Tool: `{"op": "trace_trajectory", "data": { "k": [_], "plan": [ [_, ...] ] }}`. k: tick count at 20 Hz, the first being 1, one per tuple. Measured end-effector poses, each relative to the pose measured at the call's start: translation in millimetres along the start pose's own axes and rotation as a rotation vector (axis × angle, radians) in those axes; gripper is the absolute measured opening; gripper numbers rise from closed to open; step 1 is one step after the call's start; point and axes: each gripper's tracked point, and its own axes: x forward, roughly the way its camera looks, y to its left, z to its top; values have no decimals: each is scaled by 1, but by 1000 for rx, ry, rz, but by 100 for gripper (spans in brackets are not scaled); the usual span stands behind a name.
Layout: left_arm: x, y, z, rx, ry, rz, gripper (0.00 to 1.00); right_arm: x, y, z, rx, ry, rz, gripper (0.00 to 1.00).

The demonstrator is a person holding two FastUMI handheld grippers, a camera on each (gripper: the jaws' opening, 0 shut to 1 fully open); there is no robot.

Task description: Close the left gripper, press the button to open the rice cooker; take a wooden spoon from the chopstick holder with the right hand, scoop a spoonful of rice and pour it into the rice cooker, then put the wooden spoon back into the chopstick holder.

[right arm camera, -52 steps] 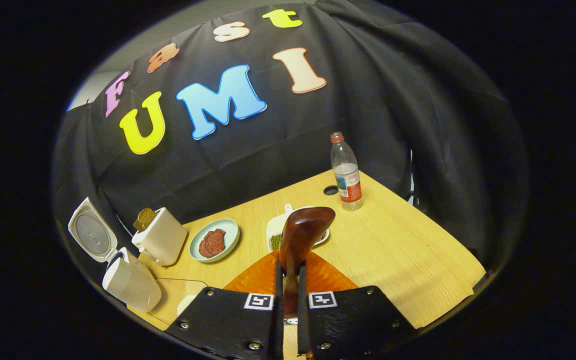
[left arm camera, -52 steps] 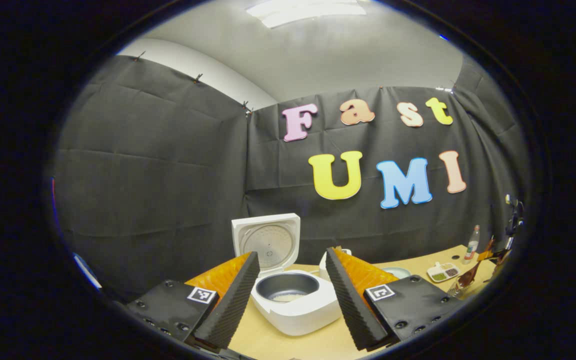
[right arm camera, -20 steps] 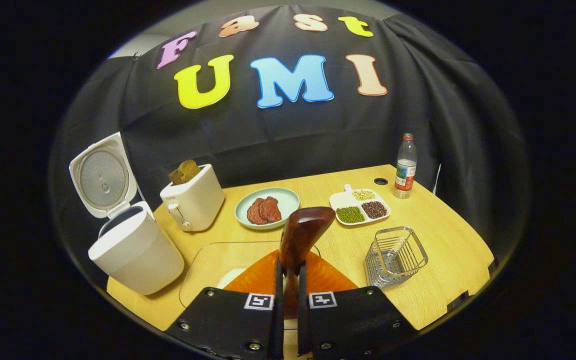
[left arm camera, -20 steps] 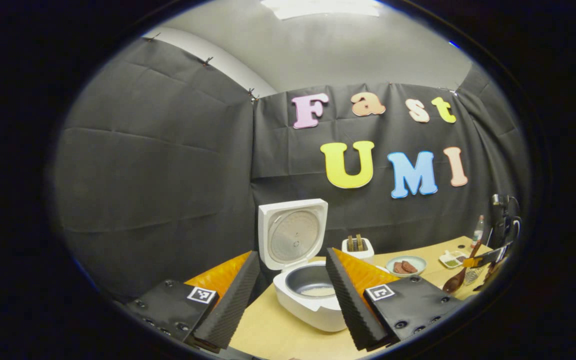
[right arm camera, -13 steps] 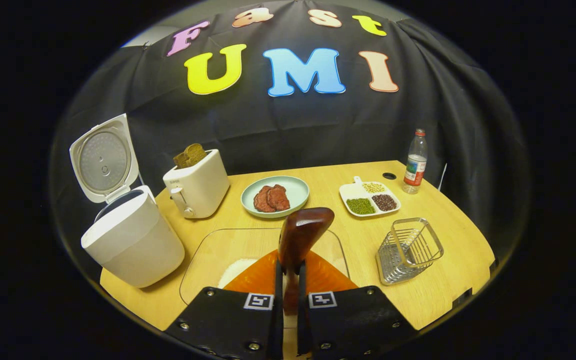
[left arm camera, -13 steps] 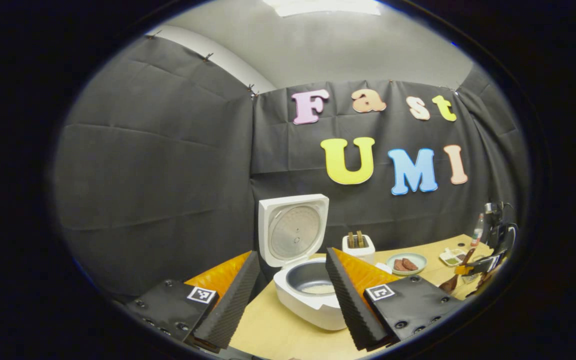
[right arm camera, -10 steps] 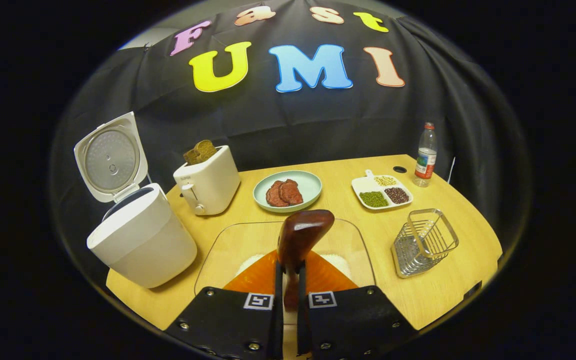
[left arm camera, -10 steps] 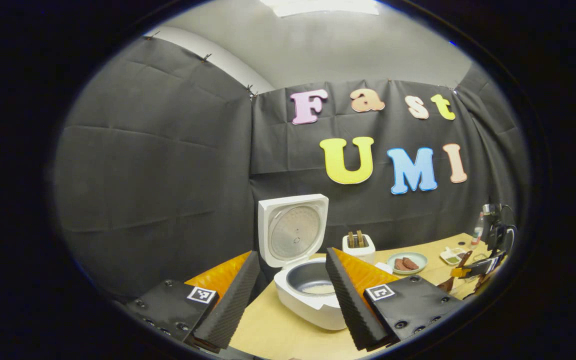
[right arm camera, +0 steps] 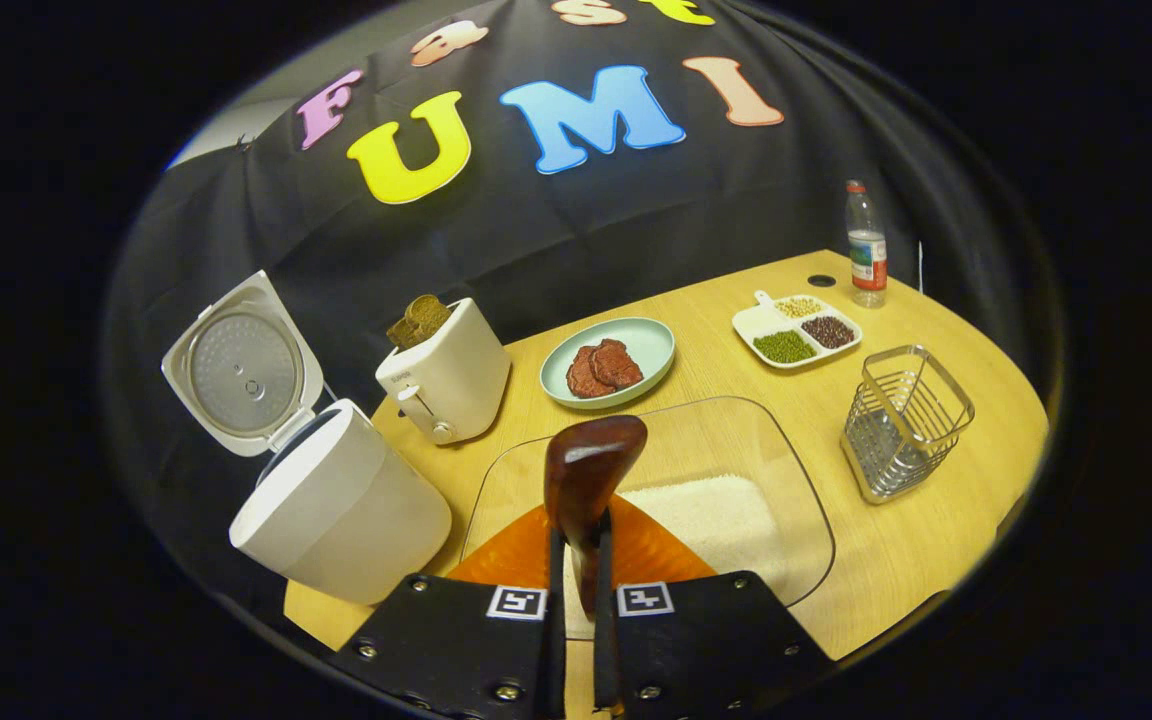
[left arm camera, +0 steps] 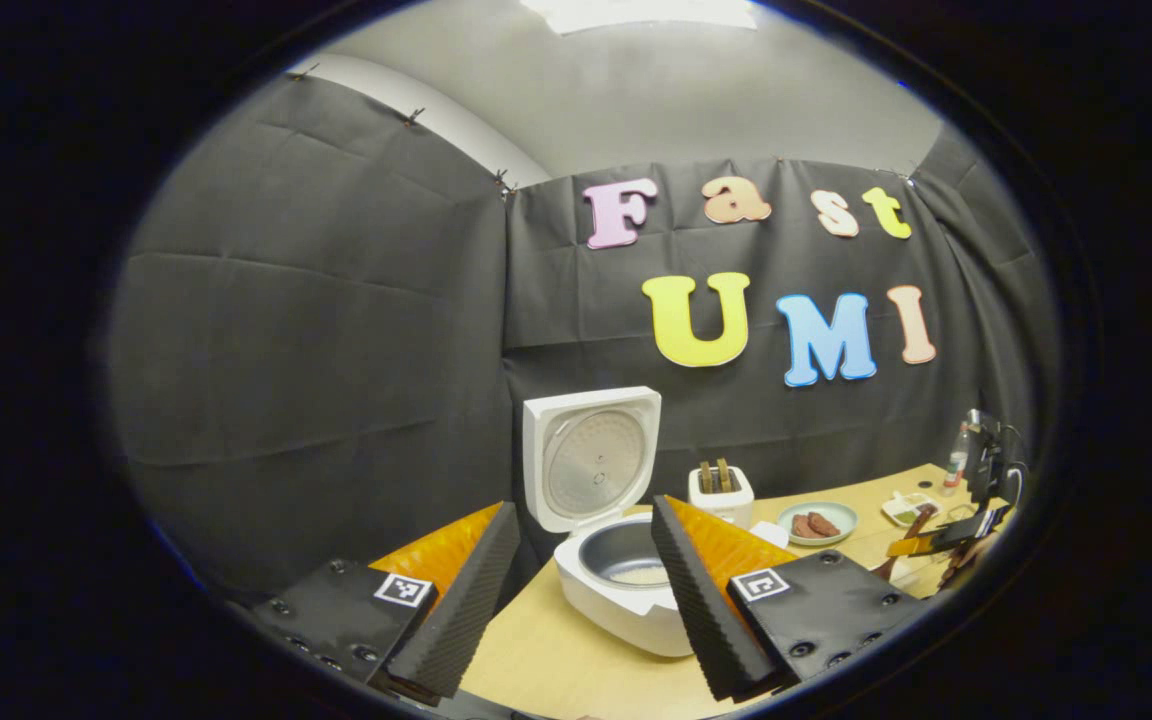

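The white rice cooker (right arm camera: 336,510) stands at the table's left with its lid (right arm camera: 246,370) raised. In the left gripper view the cooker (left arm camera: 616,590) shows a little rice in its grey pot (left arm camera: 636,570). My left gripper (left arm camera: 584,510) hangs open in front of it, holding nothing. My right gripper (right arm camera: 579,545) is shut on the dark wooden spoon (right arm camera: 591,470), whose bowl points forward above the glass dish (right arm camera: 786,450) of white rice (right arm camera: 706,510). The wire chopstick holder (right arm camera: 901,420) stands to the right of the dish. I cannot tell whether the spoon carries rice.
A white toaster (right arm camera: 446,380) with bread sits behind the cooker. Further back lie a pale plate (right arm camera: 651,345) of meat, a divided dish (right arm camera: 761,320) of beans and a water bottle (right arm camera: 866,245). The table's front edge runs just beyond the glass dish.
My right gripper has carried the spoon left and dipped down, so the glass dish and its rice now lie right under the spoon. The left gripper has barely shifted and stays open.
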Motion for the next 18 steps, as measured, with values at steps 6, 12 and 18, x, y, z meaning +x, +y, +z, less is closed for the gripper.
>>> {"op": "trace_trajectory", "data": {
  "k": [6, 12, 18],
  "plan": [
    [-5, -5, 4, 9, -6, 3, 93, 3, -21, 1, 303, 43, 45, 11],
    [-12, -13, 12, 23, -18, 8, 89, 2, -39, 4, 520, 74, 102, 11],
    [-15, -21, 15, 16, -24, 16, 89, -7, -39, 34, 596, 46, 157, 11]
  ]
}}
